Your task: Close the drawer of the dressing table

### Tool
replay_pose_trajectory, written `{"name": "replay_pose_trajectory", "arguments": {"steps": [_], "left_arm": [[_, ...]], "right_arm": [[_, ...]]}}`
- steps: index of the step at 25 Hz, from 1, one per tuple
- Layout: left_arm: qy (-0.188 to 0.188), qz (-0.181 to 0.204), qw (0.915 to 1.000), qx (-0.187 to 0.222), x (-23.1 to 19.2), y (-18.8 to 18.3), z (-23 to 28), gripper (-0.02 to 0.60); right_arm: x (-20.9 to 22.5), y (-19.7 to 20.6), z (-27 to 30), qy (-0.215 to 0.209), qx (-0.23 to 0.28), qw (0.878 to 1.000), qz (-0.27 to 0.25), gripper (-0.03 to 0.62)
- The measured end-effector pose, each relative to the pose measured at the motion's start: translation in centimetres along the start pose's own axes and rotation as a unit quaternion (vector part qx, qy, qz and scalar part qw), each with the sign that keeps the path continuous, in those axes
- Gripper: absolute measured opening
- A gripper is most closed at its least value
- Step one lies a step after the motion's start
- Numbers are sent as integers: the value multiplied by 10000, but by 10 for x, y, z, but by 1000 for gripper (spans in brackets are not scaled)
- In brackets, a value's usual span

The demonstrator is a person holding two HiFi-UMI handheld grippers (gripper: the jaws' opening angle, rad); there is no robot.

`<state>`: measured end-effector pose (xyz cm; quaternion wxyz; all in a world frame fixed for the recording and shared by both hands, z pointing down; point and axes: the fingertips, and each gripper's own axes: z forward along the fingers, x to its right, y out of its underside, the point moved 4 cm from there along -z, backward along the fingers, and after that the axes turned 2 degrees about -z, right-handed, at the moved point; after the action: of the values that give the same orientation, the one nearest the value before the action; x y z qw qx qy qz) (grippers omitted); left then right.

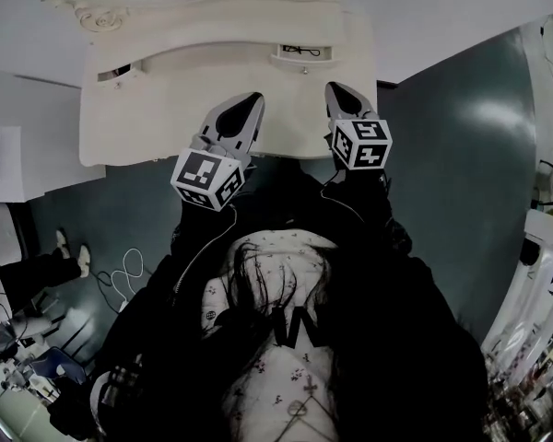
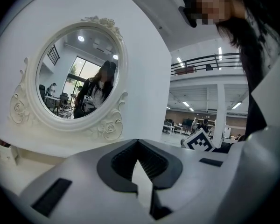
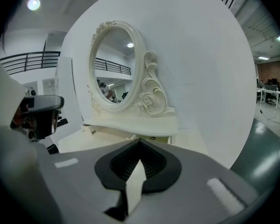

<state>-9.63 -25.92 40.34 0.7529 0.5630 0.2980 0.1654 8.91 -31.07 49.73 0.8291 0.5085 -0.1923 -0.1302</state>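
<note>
Two grippers hover over the front part of the dressing table [image 1: 157, 118] in the head view, both pointing toward its back shelf. The left gripper [image 1: 252, 102] and the right gripper [image 1: 339, 91] sit side by side. The right one lines up just short of the small drawer [image 1: 304, 53], which juts out from under the shelf with something dark showing inside. That line-up would suit a nose-first push on the drawer front, I judge. A second small drawer [image 1: 116, 74] at the left may be slightly out too; I cannot tell. The tabletop is bare and cream, and a grey-green floor [image 1: 461, 155] spreads to the right of the table.

In the left gripper view the jaws meet at their tips with nothing between them. They aim toward the oval mirror [image 2: 79, 73] in its carved frame, and a lit open hall shows off to the right.

In the right gripper view the jaws are likewise pressed together and empty. The drawer's pale front sits just past their tips, under the shelf below the mirror and not touched by the gripper. A plain white wall [image 3: 200, 78] rises behind.
</note>
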Motion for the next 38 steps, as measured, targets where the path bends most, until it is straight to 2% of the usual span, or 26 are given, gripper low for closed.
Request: {"name": "replay_pose_trajectory", "arguments": {"steps": [5,10,18,20,24,32,38], "left_arm": [[-30,2,10000,-76,0,0,14,0],[-133,-17,9998,-111,-7,0,22,0],[-379,-42,9991,-198,-17,-2,24,0],[-418,-50,9989,-212,-19,-2,25,0],[-488,-66,9985,-239,-23,0,26,0],[-620,-70,9977,-268,-31,0,24,0],[-659,-80,9974,-267,-36,-2,25,0]], "right_arm": [[19,13,34,-62,-335,9994,-117,8],[21,31,68,-236,-767,9964,-266,9],[14,44,96,-418,-1053,9935,-94,9],[12,47,101,-485,-1147,9922,-20,65],[9,57,110,-507,-1367,9893,-8,68],[7,58,120,-366,-1449,9880,-383,67],[13,53,127,-280,-1454,9882,-387,67]]}}
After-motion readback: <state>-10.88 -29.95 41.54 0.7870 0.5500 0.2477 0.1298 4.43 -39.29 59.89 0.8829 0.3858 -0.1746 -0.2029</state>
